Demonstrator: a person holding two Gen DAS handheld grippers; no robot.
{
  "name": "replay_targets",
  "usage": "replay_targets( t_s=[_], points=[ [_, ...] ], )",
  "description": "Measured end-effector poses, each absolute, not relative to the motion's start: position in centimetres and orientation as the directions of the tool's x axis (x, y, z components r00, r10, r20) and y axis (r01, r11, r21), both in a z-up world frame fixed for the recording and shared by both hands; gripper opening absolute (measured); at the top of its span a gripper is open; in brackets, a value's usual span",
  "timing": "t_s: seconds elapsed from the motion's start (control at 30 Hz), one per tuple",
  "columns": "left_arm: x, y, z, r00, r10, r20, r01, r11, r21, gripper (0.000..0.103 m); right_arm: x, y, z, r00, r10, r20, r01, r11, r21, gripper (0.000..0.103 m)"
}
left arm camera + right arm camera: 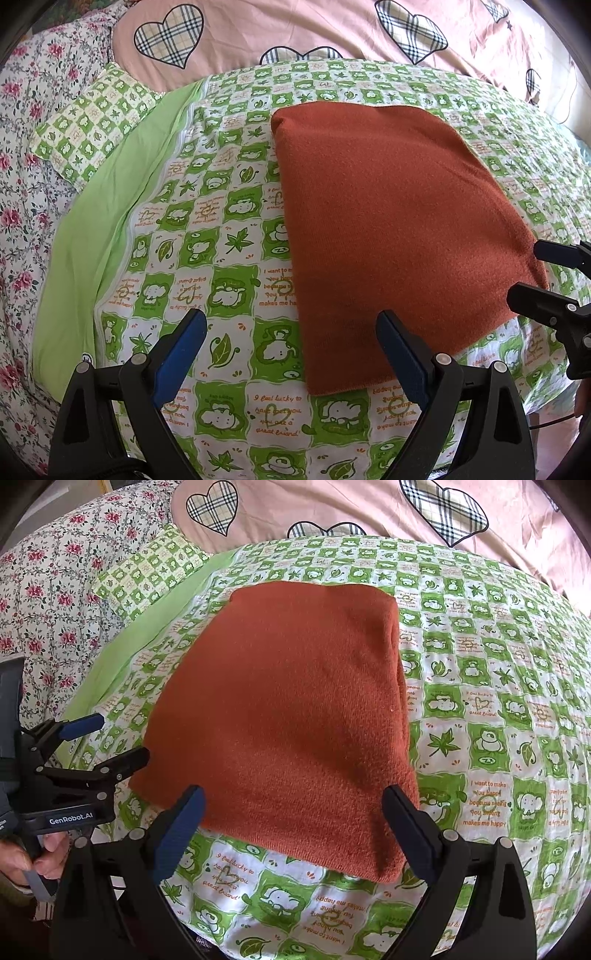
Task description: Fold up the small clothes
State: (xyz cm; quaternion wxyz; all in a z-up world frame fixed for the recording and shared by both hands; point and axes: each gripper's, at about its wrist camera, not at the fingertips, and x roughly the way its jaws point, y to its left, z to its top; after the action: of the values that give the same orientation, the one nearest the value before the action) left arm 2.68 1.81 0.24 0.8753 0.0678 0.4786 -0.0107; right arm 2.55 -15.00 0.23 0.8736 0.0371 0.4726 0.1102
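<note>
On the green checked bedspread (480, 686) lies the rust cloth (288, 709), already a thick flat packet, its long axis running away from both cameras toward the pink quilt (369, 506). Stacked edges show along its right side, so it looks folded at least once. Left gripper (291, 350) hangs over the near edge with jaws spread wide and nothing between them; its right finger sits over the cloth's near-left corner, its left finger over bare bedspread. Right gripper (293, 827) is also wide apart and empty, straddling the near edge almost squarely, one finger toward each near corner. That makes the right one the better centred of the two: the cloth lies dead ahead of it, while from the left one the cloth sits off to the right. In the right wrist view a hand (33, 853) grips the left tool's handle. If another fold is wanted, I judge it would go end over end along that long axis, near edge carried to the far edge. Whether the fold is finished, I can't say.
</note>
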Motion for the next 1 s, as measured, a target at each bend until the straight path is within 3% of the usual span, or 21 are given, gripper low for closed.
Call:
replay_targets(
  t_s=[1.0],
  points=[
    [2.78,1.42,0.41,0.540,0.027,-0.841,0.100,0.990,0.097,0.093,2.84,-15.16,0.17,0.524,0.232,-0.819,-0.154,0.972,0.177,0.096]
  ],
)
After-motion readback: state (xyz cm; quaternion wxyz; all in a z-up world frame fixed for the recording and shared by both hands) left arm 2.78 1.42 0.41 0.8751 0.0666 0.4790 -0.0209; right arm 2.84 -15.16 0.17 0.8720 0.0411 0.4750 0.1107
